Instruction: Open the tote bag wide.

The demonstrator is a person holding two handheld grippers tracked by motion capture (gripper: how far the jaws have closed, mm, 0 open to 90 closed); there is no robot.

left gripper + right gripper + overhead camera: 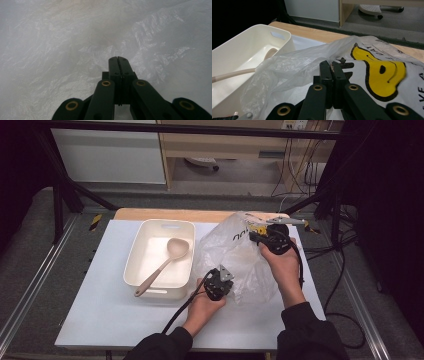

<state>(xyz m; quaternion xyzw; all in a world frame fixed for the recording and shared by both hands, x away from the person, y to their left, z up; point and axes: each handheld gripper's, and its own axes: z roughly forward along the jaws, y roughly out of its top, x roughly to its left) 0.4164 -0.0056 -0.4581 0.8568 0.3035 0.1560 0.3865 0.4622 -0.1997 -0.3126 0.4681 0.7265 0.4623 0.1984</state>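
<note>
A: Start at the grippers. The left gripper (pixel 118 60) has its jaws pressed together, and in its own view they are buried against clear film; whether a fold is caught between them I can't tell. The right gripper (pixel 333 64) is pressed together too, pinching the printed edge of the plastic bag (pixel 239 257).

B: So the 2 hold the bag between them?

A: It looks so. In the high view the bag stands on the white table (pixel 100 310), just beside the cream tub (pixel 161 256), where a wooden spoon (pixel 162 264) lies with its handle over the near rim.

B: What could go wrong?

A: The film is thin. If the 2 hands pull apart too hard, I'd expect it to tear or slip from a jaw. The slack bag could also brush the spoon handle and tip it out.
</note>
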